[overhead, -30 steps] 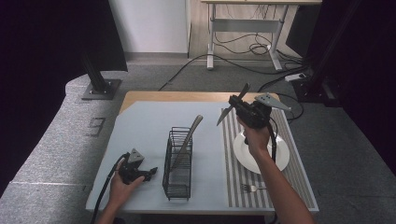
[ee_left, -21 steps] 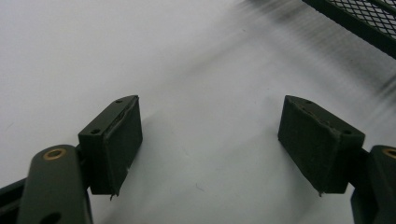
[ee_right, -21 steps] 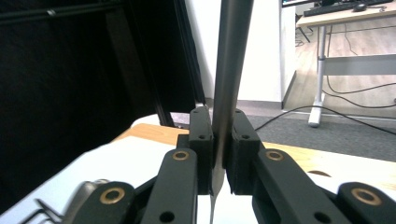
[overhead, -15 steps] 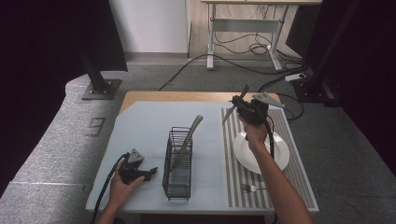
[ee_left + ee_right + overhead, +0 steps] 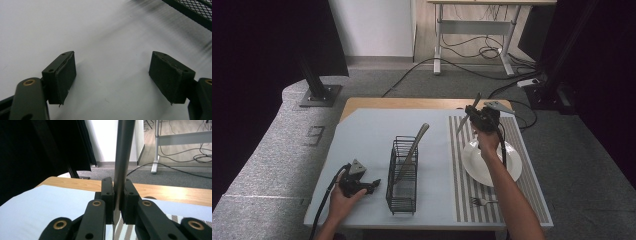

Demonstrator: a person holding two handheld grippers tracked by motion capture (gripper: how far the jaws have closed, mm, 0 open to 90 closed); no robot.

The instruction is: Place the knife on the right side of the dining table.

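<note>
High view shows the right claw clamped on a knife above the striped mat beside the plate, so lower it flat and level before releasing, while the left claw rests wide open on the counter

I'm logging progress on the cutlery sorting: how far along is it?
Done: one utensil already leans in the wire caddy. In hand: the right gripper is clamped on a knife, raised above the striped mat. Left: the fork lies on the mat; the left gripper rests open.
</note>
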